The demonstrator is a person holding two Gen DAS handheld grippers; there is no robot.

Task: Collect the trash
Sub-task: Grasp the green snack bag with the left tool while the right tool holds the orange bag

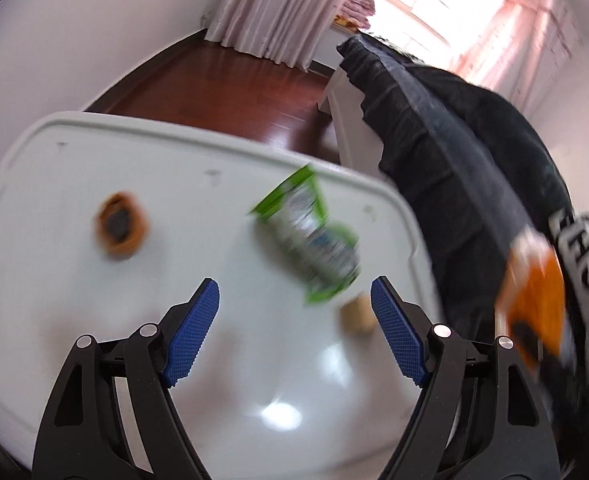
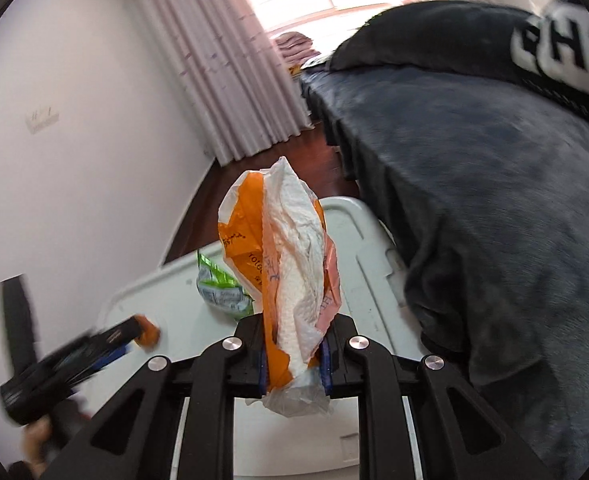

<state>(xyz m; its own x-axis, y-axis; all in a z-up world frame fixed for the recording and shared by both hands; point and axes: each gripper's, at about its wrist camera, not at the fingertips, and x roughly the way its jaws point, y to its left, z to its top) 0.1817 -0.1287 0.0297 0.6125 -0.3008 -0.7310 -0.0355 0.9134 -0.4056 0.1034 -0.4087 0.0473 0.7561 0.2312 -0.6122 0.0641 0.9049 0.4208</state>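
Observation:
My left gripper (image 1: pixel 294 300) is open and empty above the white table (image 1: pixel 74 280). A green and white snack wrapper (image 1: pixel 310 236) lies just ahead of its fingers. A small tan scrap (image 1: pixel 356 316) lies by the right finger. An orange ring-shaped piece with a dark middle (image 1: pixel 121 226) lies to the left. My right gripper (image 2: pixel 293 364) is shut on an orange and clear plastic bag with crumpled white tissue (image 2: pixel 290 264) and holds it above the table (image 2: pixel 358 240). The bag also shows blurred at the right of the left wrist view (image 1: pixel 534 312). The green wrapper (image 2: pixel 220 288) lies behind the bag.
A bed with dark grey bedding (image 2: pixel 494 200) runs along the table's right side. The bedding also shows in the left wrist view (image 1: pixel 454 152). Red wooden floor (image 1: pixel 234 80) and pink curtains (image 1: pixel 278 8) lie beyond the table. The left gripper (image 2: pixel 74 360) shows blurred at lower left.

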